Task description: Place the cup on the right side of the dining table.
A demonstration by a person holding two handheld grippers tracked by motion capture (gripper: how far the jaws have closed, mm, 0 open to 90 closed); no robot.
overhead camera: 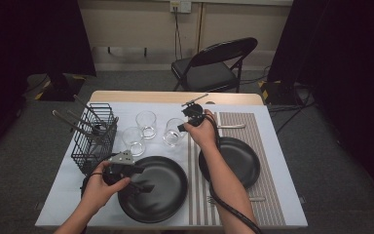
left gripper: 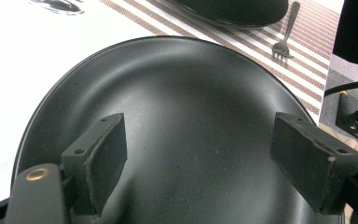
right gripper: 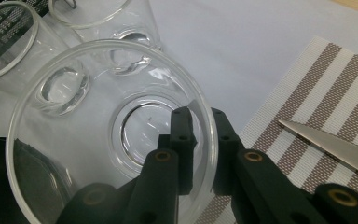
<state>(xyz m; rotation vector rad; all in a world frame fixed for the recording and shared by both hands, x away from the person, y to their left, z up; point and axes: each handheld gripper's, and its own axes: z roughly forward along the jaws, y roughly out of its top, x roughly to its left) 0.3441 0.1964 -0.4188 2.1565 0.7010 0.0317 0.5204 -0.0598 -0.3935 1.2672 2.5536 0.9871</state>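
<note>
Glass wall pinched between its jaws, the right gripper (right gripper: 200, 151) is clamping the glass (right gripper: 112, 135) by the rim beside the striped placemat (right gripper: 317, 116), probably for placing there. Meanwhile the left gripper (left gripper: 214, 158) is hovering open above the black plate (left gripper: 177, 93).

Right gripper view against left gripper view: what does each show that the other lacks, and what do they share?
The right gripper view alone shows the right gripper shut on the wall of a clear glass, one jaw inside and one outside, two more glasses behind it, and a knife tip. The left gripper view alone shows the left gripper with jaws open above a black plate, a second black plate and a fork. Both show the striped placemat and the white table cover.
</note>
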